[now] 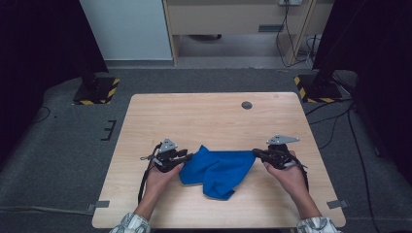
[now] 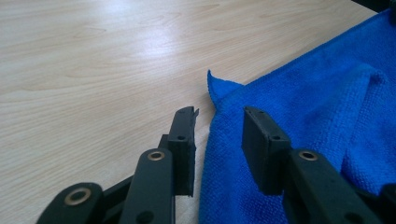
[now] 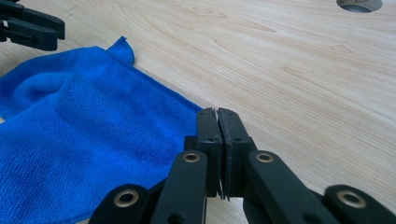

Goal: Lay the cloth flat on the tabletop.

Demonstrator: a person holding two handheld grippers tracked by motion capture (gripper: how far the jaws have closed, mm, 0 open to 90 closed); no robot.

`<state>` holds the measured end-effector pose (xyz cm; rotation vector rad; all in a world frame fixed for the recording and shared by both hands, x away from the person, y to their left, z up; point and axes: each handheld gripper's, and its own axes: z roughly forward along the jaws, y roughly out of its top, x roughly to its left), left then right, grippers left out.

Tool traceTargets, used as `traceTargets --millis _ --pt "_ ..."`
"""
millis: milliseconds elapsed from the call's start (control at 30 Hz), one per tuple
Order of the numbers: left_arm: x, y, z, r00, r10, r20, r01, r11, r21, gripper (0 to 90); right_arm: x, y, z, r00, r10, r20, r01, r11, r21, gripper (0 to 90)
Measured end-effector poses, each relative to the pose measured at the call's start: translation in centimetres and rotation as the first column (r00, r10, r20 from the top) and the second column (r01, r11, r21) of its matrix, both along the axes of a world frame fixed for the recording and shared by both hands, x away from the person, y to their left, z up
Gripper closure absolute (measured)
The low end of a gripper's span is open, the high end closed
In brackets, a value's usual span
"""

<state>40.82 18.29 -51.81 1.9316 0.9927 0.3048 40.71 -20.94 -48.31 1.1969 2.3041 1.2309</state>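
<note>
Blue cloth (image 1: 217, 170) is lying rumpled on the near middle of the wooden table (image 1: 204, 116), between my two tongs, and I am judging the spreading or folding of it as barely begun. My right tongs (image 3: 218, 116) are sitting with their jaws pressed together at the cloth's right corner; in the right gripper view I am seeing only a thin pale sliver between the pads, so I cannot tell whether any fabric is really pinched there. My left tongs (image 2: 219, 123) are standing partly open, one jaw over bare wood and the other over the cloth, straddling its hem just short of the upturned corner (image 2: 217, 86) without pressing on it. What I am still needing, by my reckoning, is to close on that left corner, then draw both corners apart to flatten the bunched middle
</note>
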Motion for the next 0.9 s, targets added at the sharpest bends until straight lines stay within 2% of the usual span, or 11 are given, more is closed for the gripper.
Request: traceTargets --millis 267,300,400,467,533,600,800,900 --pt "0.3 -0.5 -1.4 0.9980 -0.030 -0.056 0.034 0.9966 0.074 65.8 0.0 0.1 0.0 1.0000 -0.003 -0.002 0.003 1.0000 0.002 88.6" --pt "0.3 -0.6 -1.6 0.9968 -0.037 -0.070 0.043 0.9958 0.081 67.0 0.0 0.1 0.0 1.0000 -0.002 -0.001 0.002 1.0000 0.002 88.6" --pt "0.3 -0.7 -1.6 0.9964 -0.046 -0.072 0.051 0.9954 0.081 76.0 0.0 0.1 0.1 1.0000 0.001 0.007 -0.001 1.0000 0.002 88.6" --pt "0.2 -0.8 -1.5 0.9967 -0.049 -0.065 0.054 0.9948 0.086 83.0 -0.1 0.1 0.2 0.9999 -0.001 0.011 0.000 1.0000 0.007 88.6" --pt "0.2 -0.9 -1.4 0.9974 -0.047 -0.055 0.052 0.9943 0.094 86.2 -0.1 0.1 0.3 0.9999 0.001 0.016 -0.002 1.0000 0.008 88.6" --pt "0.1 -0.9 -1.1 0.9983 -0.041 -0.041 0.045 0.9941 0.099 86.8 -0.1 0.2 0.5 0.9998 0.001 0.018 -0.001 0.9999 0.013 88.6" --pt "-0.1 -0.4 0.2 0.9999 -0.002 0.010 0.001 0.9980 0.064 86.7 -0.2 0.0 1.0 0.9991 -0.009 0.042 0.007 0.9991 0.042 88.6" --pt "-0.1 -0.2 0.7 0.9995 0.012 0.028 -0.013 0.9986 0.051 86.6 0.0 0.1 1.2 0.9986 -0.013 0.051 0.011 0.9991 0.041 88.6"
